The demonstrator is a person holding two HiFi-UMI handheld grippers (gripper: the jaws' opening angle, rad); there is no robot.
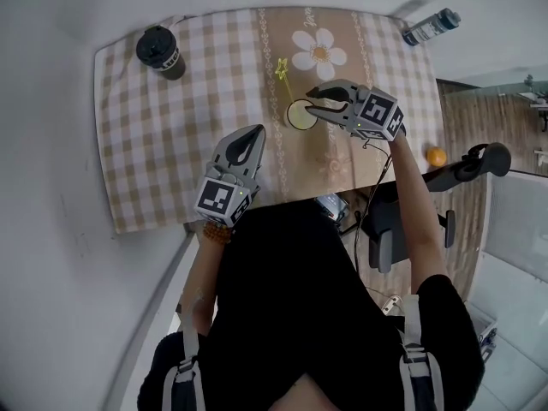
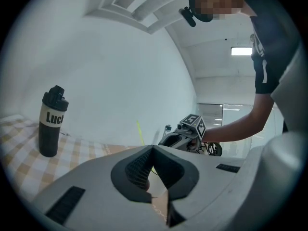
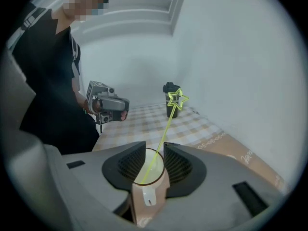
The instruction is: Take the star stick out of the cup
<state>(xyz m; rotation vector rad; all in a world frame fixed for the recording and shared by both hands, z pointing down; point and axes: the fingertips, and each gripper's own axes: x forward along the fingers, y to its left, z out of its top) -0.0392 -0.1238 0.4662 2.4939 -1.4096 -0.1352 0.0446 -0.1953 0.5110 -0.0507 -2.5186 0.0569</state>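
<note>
Right claw [image 3: 155,148]: grey two-jaw gripper with a marker cube, held in the person's right hand and tilted downward. Its jaws stand wide apart and the ribbed black pads press on nothing. In the head view this claw [image 1: 314,101] points toward the left claw's side of the table.

Just beyond its tips sits the small pale round cup [image 3: 149,198], open mouth up, framed in the gap between the two pads. Whether a tip touches the cup [image 1: 304,120] rim cannot be resolved.

The star stick [image 3: 166,129], a thin yellow-green rod topped by an outlined star, stands in the cup. It rises through the gap between the pads without touching either and leans away from the claw. In the head view the star stick [image 1: 289,88] tilts toward the far edge of the table.

Left claw [image 2: 154,148]: same grey build, held level. Its jaws are closed tip to tip with nothing between them. It hangs [image 1: 254,134] over the near part of the beige-and-white checked tablecloth [image 1: 171,144], well short of the cup. Ahead of it and to its right it sees the star stick [image 2: 139,131].

Far beyond the left claw's tips, to their left, a black bottle [image 1: 160,51] with a pale band stands upright. Beyond the right claw, at the far corner, lies a clear bottle [image 1: 431,26] with a blue cap.
</note>
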